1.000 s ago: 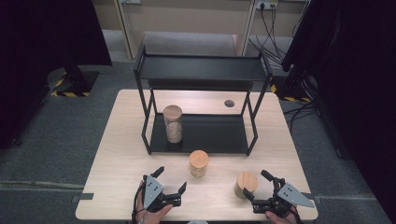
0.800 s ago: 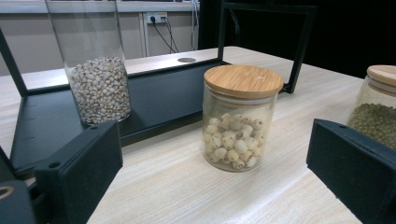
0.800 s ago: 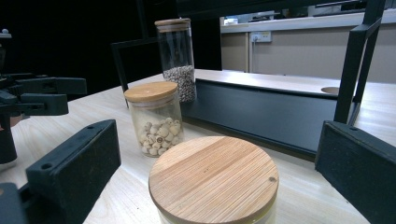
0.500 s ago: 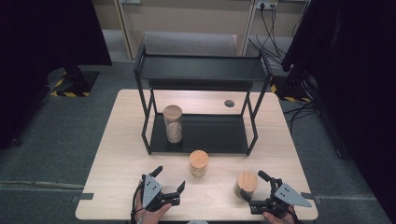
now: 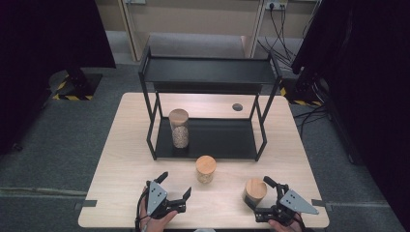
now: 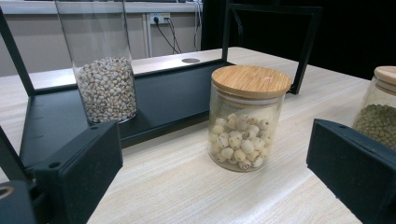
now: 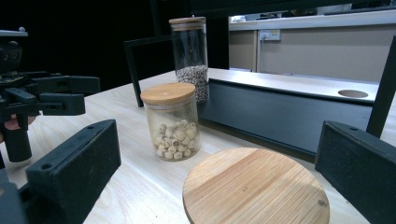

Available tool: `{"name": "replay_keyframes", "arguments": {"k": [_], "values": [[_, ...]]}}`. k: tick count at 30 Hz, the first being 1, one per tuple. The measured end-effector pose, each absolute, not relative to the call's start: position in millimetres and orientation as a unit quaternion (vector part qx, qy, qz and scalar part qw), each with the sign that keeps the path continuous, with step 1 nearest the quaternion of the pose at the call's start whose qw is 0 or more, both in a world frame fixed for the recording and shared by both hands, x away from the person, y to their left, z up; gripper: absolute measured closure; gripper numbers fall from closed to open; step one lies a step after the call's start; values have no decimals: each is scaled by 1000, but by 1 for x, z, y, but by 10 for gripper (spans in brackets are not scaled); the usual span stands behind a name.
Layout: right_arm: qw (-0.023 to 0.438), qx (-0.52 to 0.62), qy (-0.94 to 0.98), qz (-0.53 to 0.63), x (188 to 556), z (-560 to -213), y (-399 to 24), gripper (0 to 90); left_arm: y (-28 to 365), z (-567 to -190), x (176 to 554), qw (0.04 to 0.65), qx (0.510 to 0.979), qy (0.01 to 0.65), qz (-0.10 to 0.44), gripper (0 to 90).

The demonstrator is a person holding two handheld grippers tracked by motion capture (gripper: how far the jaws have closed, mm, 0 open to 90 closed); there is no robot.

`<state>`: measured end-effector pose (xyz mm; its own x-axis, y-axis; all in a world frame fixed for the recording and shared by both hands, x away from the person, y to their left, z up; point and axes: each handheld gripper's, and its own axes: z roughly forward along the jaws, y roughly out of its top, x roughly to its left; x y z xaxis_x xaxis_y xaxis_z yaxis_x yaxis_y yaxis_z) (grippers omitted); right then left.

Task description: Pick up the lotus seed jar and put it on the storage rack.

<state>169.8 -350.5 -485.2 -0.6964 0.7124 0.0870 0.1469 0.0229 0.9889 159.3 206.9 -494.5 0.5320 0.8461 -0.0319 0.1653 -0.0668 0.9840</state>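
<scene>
A tall glass jar of pale grains (image 5: 179,128) stands on the left of the black rack's lower shelf (image 5: 220,137). A short jar of white seeds (image 5: 205,169) with a wooden lid sits on the table just in front of the rack. A third jar, of green beans (image 5: 255,192), stands near the front right. My right gripper (image 5: 261,198) is open, its jaws wide on either side of this jar's lid (image 7: 254,186) without touching it. My left gripper (image 5: 174,185) is open near the front edge, facing the white-seed jar (image 6: 245,126), with nothing between its jaws.
The two-tier black rack has a bare top shelf (image 5: 208,70) and room on the right of its lower shelf. A round cable hole (image 5: 237,107) sits in the wooden table (image 5: 130,159) behind the rack. Grey floor surrounds the table.
My right gripper has edged slightly closer to the green-bean jar. The left gripper and the jars have not moved.
</scene>
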Motion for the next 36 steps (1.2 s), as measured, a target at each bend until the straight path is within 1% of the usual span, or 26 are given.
{"name": "replay_keyframes", "arguments": {"k": [16, 36], "values": [[214, 302, 679, 634, 167, -474, -338, 6, 210, -495, 160, 569, 659, 385, 305, 30], [194, 291, 690, 634, 173, -465, -300, 10, 211, -495, 160, 570, 655, 390, 307, 30]]}}
